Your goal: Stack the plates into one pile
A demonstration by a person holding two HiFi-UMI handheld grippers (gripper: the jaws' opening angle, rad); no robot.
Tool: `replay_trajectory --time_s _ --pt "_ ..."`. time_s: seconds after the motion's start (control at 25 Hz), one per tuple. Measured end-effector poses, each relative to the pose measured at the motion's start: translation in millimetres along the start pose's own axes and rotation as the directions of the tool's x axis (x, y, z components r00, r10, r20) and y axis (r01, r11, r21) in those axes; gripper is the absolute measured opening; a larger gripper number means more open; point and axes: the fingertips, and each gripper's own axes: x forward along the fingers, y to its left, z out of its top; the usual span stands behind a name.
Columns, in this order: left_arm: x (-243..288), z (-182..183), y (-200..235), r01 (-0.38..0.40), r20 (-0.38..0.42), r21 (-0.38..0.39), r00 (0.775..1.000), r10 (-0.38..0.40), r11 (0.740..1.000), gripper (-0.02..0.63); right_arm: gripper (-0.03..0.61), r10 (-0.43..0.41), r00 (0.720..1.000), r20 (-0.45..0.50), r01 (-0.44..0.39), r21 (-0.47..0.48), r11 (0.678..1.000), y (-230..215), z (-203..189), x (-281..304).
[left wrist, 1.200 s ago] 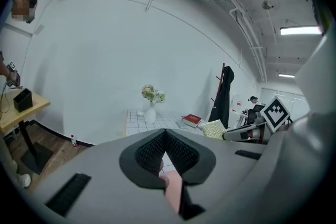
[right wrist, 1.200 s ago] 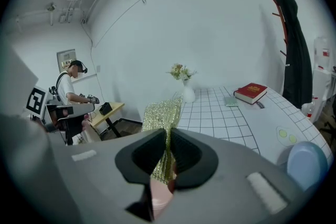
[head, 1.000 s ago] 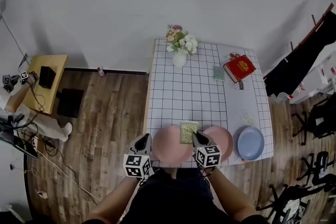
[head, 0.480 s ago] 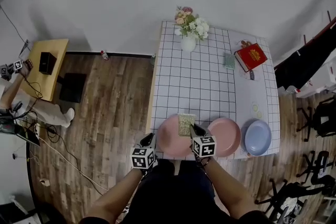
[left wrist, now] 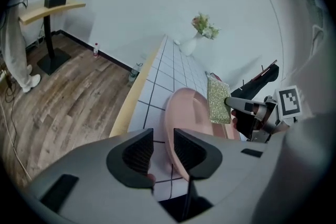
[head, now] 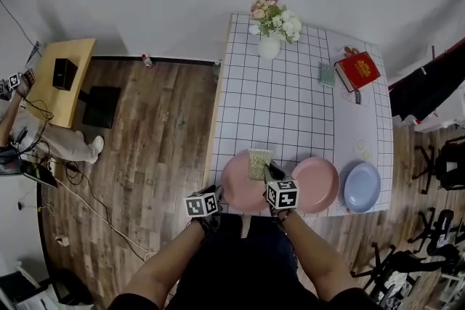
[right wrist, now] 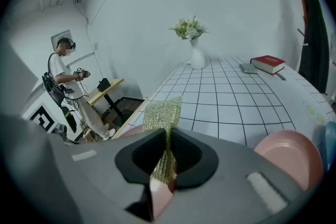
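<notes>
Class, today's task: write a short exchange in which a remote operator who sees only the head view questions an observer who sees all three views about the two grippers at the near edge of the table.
Operator: From above, the jaws of the left gripper are hard to read. Are they open?
Observer: Yes. The left gripper view shows them apart, having just been opening, with nothing gripped. The rim of the nearer pink plate shows just beyond the gap.
Operator: Does the right gripper really hold that scouring cloth?
Observer: Yes. The right gripper view shows its jaws shut on the cloth, which stands up between them.
</notes>
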Motion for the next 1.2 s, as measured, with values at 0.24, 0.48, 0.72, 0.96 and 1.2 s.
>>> replay_trajectory --time_s 0.24,0.48,0.72,0.96,1.2 --pt "16.9 -16.7 0.3 0.013 -0.033 -0.039 0.999 -0.014 0.999 0.100 0.048 0.008 1.000 -0.016 -0.008 0.020 1.000 2.9 -8.6 9.7" --pt "24.4 -21.6 -1.3 0.007 -0.045 -0.085 0.999 -0.010 0.996 0.074 0.049 0.003 1.000 -0.026 -0.003 0.009 1.000 3.1 -15.4 17.0" --pt "24.0 -21.0 -3.2 -0.037 -0.041 -0.108 0.999 0.032 0.994 0.017 0.049 -0.047 0.998 -0.046 0.046 -0.018 0.999 -4.8 -23.6 30.8" --pt "23.1 -21.0 -4.5 -0.047 -0.055 -0.072 0.998 0.043 0.996 0.017 0.055 -0.136 0.986 -0.093 0.131 -0.056 0.990 -12.2 -33.6 47.7" --pt "21.9 -21.7 -5.9 -0.059 -0.061 -0.060 0.997 0.055 0.996 0.017 0.057 -0.162 0.980 -0.112 0.149 -0.112 0.982 -8.3 -37.2 63.7"
